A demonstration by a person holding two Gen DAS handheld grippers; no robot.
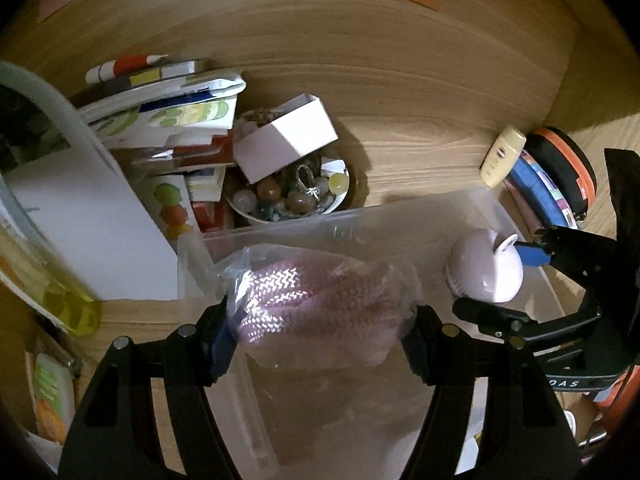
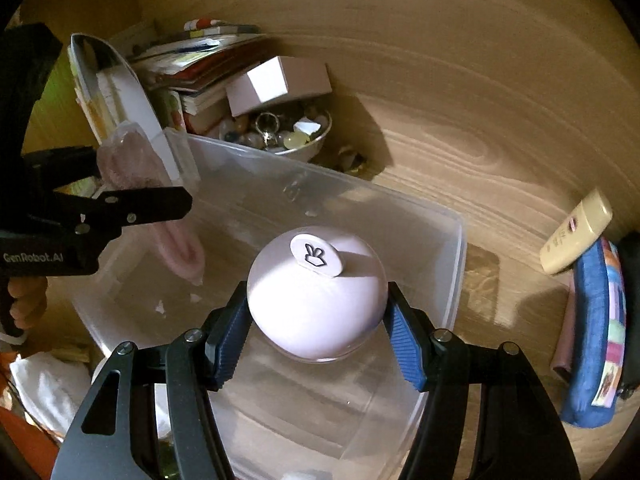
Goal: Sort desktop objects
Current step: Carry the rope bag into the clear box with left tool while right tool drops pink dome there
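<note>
Wood desk (image 2: pixel 460 128) holds a clear bin (image 2: pixel 452 264). Left gripper (image 1: pixel 320 340) squeezes a pink, maybe knitted, bag (image 1: pixel 320 300); right gripper (image 2: pixel 316 320) squeezes a round jar (image 2: pixel 316 300).

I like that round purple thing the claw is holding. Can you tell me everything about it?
The ball is pale lilac, smooth and matte, like plastic. On top sits a small white disc with a black outline drawing, tilted a little. Its bottom edge looks clear and glossy. The right claw grips it by both sides with blue ribbed pads, holding it over the clear bin. Nothing else touches it.
</note>
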